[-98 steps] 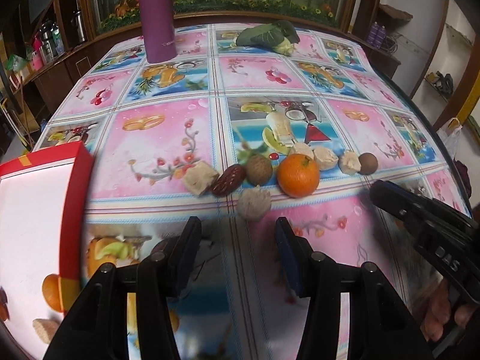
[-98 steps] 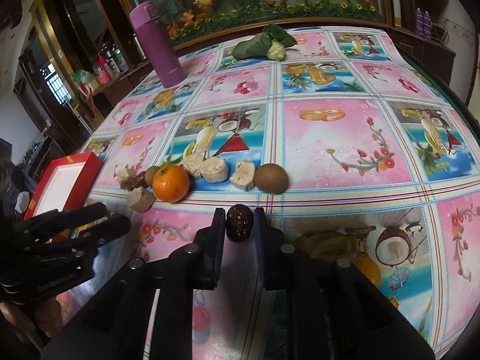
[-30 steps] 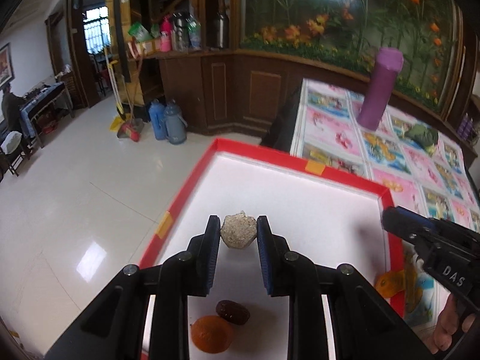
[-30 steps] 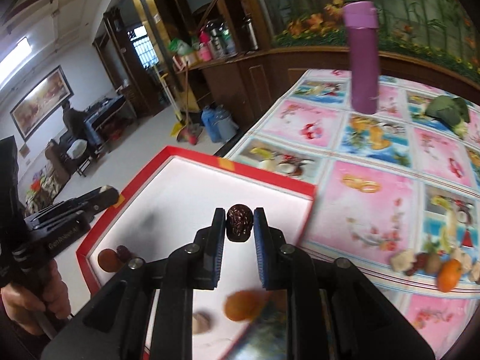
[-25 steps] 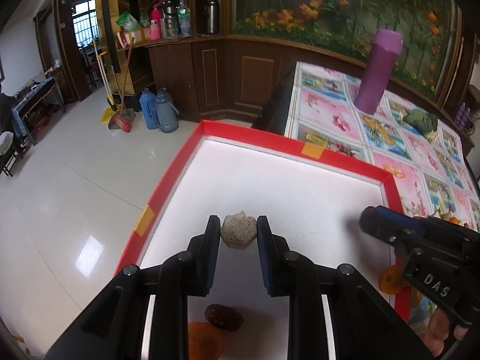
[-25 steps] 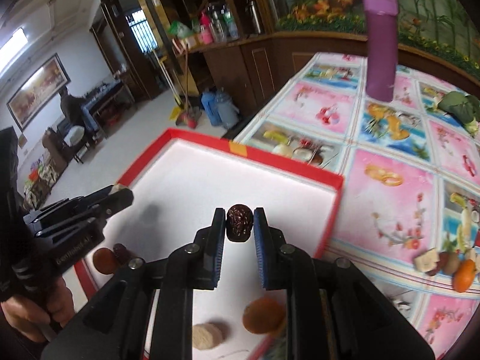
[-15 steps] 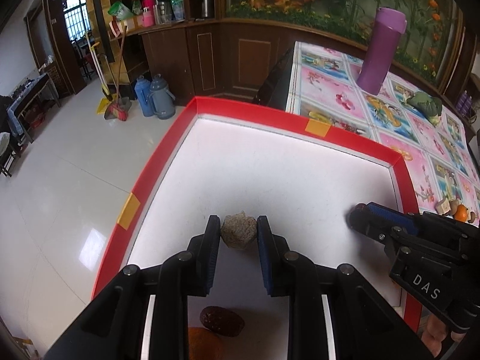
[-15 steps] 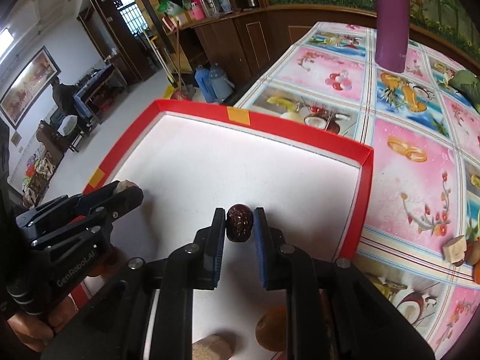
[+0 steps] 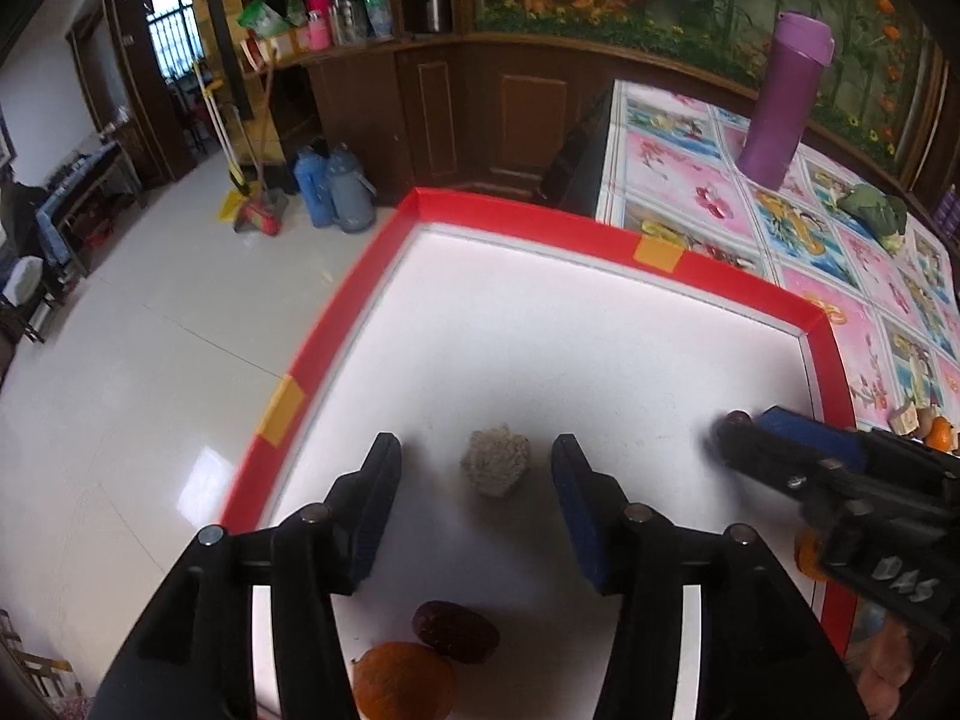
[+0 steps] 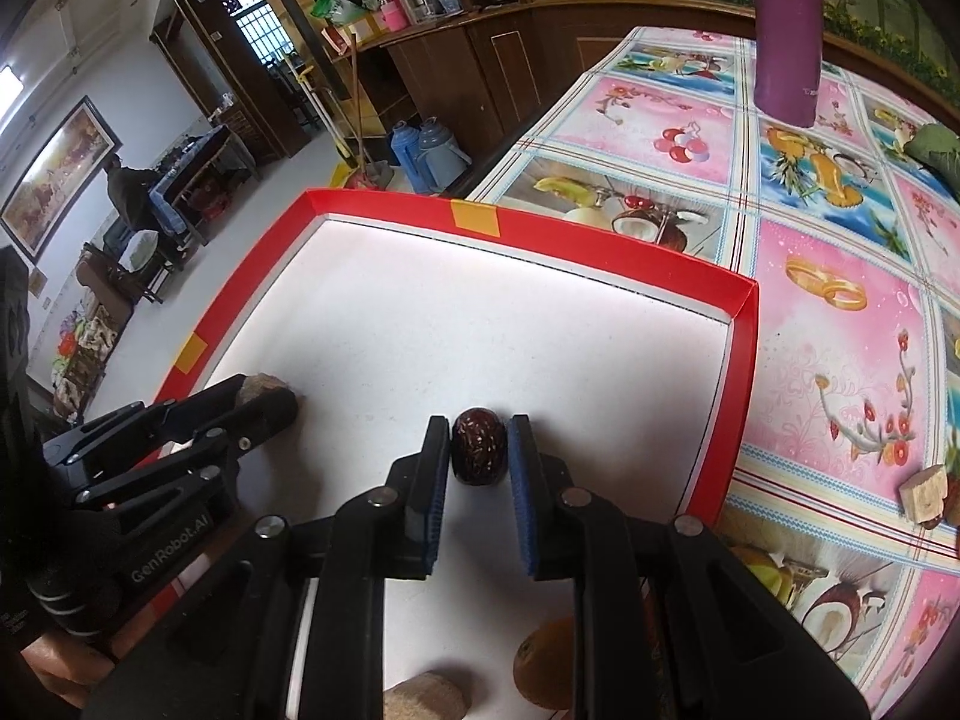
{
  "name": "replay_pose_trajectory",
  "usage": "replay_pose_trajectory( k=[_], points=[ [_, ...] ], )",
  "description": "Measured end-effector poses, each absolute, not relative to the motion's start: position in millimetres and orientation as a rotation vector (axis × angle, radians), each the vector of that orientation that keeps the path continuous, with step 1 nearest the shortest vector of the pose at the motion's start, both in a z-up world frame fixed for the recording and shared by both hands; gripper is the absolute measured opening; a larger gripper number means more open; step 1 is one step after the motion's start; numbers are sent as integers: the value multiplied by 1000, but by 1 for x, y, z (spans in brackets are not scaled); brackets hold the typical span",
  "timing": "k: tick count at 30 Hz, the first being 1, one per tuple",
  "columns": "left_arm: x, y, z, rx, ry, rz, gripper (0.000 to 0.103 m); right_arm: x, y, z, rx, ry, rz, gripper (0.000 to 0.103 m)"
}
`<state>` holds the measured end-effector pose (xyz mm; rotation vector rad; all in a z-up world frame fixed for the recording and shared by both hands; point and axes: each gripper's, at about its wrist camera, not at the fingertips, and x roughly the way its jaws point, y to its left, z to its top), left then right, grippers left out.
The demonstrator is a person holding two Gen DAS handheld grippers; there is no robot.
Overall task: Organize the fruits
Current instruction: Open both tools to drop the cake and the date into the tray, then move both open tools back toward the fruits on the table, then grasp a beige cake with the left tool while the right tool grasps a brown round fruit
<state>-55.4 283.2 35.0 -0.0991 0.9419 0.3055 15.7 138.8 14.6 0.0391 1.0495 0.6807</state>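
While the left gripper (image 9: pixel 477 495), jaws apart, straddles the rough beige lump (image 9: pixel 495 461) lying in the red-rimmed white tray (image 9: pixel 606 231), the right gripper (image 10: pixel 479 471) pinches the dark red date (image 10: pixel 478 453); releasing it seems next.

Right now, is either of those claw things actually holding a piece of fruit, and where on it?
Left hand-held gripper: nothing; its jaws stand wide around the beige lump. Right hand-held gripper: pads flank the dark date's sides; whether it still grips, I cannot tell.
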Motion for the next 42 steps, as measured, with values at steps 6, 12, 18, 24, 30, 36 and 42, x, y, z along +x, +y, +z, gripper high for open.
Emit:
replay_pose_trajectory(
  k=[6,12,18,24,30,36,42],
  points=[
    [-66,264,57,-77,865,314,60,12,110,35,187,947,766,43],
    [-73,214,73,-25,815,210,64,7,64,47,244,882,718,43],
    [-73,165,73,13,827,91,64,4,-12,49,341,835,623,43],
    [-69,121,68,49,855,12,64,-6,-87,47,360,801,507,43],
    [-54,85,58,78,882,-47,64,-17,-161,40,359,786,367,43],
    [-36,61,39,117,930,-74,64,-11,-209,24,333,819,204,43],
    [-20,50,22,159,972,-66,64,0,-206,12,266,850,162,42]
  ],
)
